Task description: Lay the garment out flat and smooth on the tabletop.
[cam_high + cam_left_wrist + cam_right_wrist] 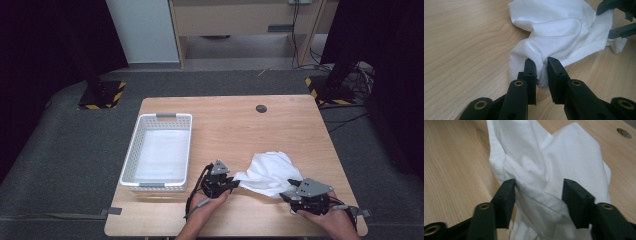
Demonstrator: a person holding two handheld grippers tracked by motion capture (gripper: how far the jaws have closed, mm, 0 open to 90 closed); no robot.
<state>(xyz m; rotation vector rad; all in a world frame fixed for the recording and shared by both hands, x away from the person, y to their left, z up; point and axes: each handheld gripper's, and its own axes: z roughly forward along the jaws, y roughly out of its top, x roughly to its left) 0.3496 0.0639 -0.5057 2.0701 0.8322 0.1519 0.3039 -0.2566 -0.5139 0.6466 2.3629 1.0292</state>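
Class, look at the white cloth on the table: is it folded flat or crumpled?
Crumpled. The white cloth lies bunched in uneven creases, one end pinched by the left gripper, with the right gripper straddling another part.

The desk [235,125] is light wood with a visible grain, and a small dark round cap [261,108] sits in its top, far ahead of the claws [222,186]. Grey carpet [65,150] lies all round the desk. Beyond the desk's far edge, well ahead of the claws, stands a pale wooden piece of furniture [240,20] with an open space beneath it. To the left of that is a white panel [145,30]. Two dark stands rest on bases with yellow-and-black striped corners [102,95], one at each far corner. Black cables [350,75] trail over the floor ahead and to the right. Both upper sides are dark.
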